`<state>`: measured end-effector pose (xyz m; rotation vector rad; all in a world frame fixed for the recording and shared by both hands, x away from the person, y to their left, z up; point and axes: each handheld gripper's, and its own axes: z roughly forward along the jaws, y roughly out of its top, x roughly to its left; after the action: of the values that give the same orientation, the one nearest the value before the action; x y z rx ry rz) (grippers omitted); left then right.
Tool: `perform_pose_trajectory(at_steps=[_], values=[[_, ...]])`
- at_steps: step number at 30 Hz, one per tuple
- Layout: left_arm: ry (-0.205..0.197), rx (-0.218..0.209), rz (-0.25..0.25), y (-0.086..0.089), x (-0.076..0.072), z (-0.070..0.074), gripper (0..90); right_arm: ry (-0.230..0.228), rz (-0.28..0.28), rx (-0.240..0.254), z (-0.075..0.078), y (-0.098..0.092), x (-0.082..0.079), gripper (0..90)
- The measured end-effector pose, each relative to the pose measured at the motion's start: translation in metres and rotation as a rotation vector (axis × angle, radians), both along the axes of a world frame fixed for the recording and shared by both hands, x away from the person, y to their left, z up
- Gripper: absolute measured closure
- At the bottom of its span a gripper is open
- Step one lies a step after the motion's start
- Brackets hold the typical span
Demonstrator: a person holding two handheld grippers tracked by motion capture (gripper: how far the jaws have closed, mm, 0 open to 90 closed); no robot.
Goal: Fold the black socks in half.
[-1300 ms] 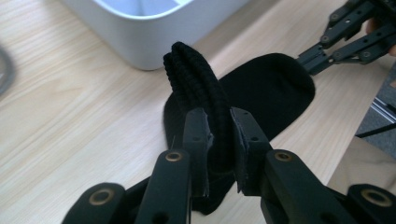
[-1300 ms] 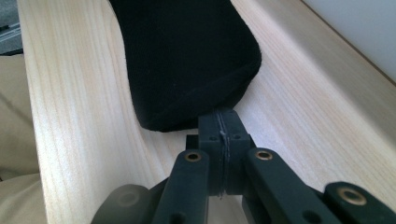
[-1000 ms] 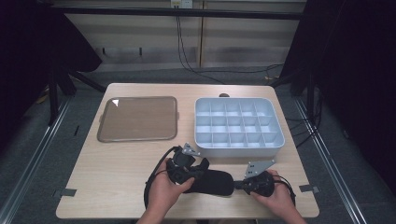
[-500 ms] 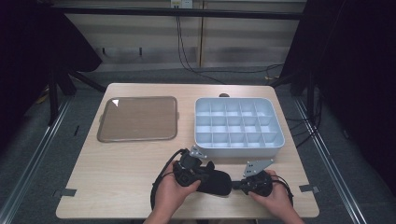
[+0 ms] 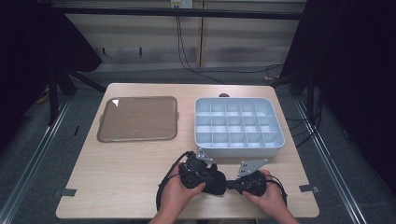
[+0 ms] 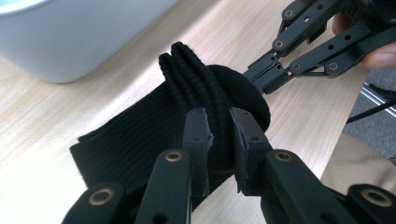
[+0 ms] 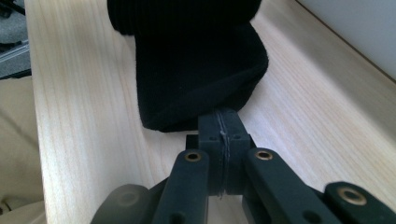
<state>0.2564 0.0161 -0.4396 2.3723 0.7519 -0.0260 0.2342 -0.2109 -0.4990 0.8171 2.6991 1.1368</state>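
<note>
A black ribbed sock (image 5: 215, 182) lies near the table's front edge, stretched between both grippers. My left gripper (image 5: 208, 177) is shut on its bunched ribbed part; in the left gripper view the sock (image 6: 140, 140) is folded into ridges and pinched at the left gripper's tips (image 6: 219, 116). My right gripper (image 5: 232, 184) is shut on the sock's other end, seen as the right gripper (image 6: 256, 77) across the fabric. In the right gripper view the right gripper (image 7: 220, 116) stands with its jaws pressed together on the edge of the sock (image 7: 196, 70).
A white compartment box (image 5: 240, 148) stands just behind the hands at the right. A brown tray (image 5: 137, 119) lies at the back left. Bare wooden tabletop (image 5: 116, 177) stretches to the left of the hands.
My left hand has shifted a little to the right and lower with the sock, bunching it toward the right gripper. The right hand has stayed put.
</note>
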Motion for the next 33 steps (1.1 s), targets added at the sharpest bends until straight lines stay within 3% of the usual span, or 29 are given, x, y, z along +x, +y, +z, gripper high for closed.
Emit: perform_pose_trajectory(at_steps=[7,10,16,20,25,27,31,33], values=[[0.007,-0.003,-0.01,-0.002,-0.001,-0.008,73.4,0.0,0.002,0.005,0.0,0.001,0.001,89.1],[0.031,-0.02,-0.014,-0.001,-0.002,-0.01,72.2,-0.002,0.003,0.002,0.0,0.001,0.001,89.0],[0.019,-0.073,0.018,0.008,-0.001,-0.005,58.2,0.005,0.0,0.007,-0.001,0.0,0.001,88.9],[-0.004,-0.078,0.046,0.019,0.005,-0.001,49.5,0.003,0.0,0.007,-0.001,0.0,0.001,88.8],[-0.011,-0.075,0.093,0.031,0.011,-0.003,43.0,0.002,0.0,0.007,-0.001,0.0,0.001,88.8],[-0.014,-0.042,0.121,0.04,0.014,-0.006,42.1,0.002,0.0,0.007,-0.001,0.001,0.001,88.8],[-0.007,-0.021,0.156,0.05,0.019,-0.01,42.0,0.0,0.001,0.006,0.0,0.001,0.001,88.9],[0.024,-0.012,0.177,0.058,0.022,-0.014,42.0,-0.001,0.005,0.006,-0.001,0.001,0.001,88.9]])
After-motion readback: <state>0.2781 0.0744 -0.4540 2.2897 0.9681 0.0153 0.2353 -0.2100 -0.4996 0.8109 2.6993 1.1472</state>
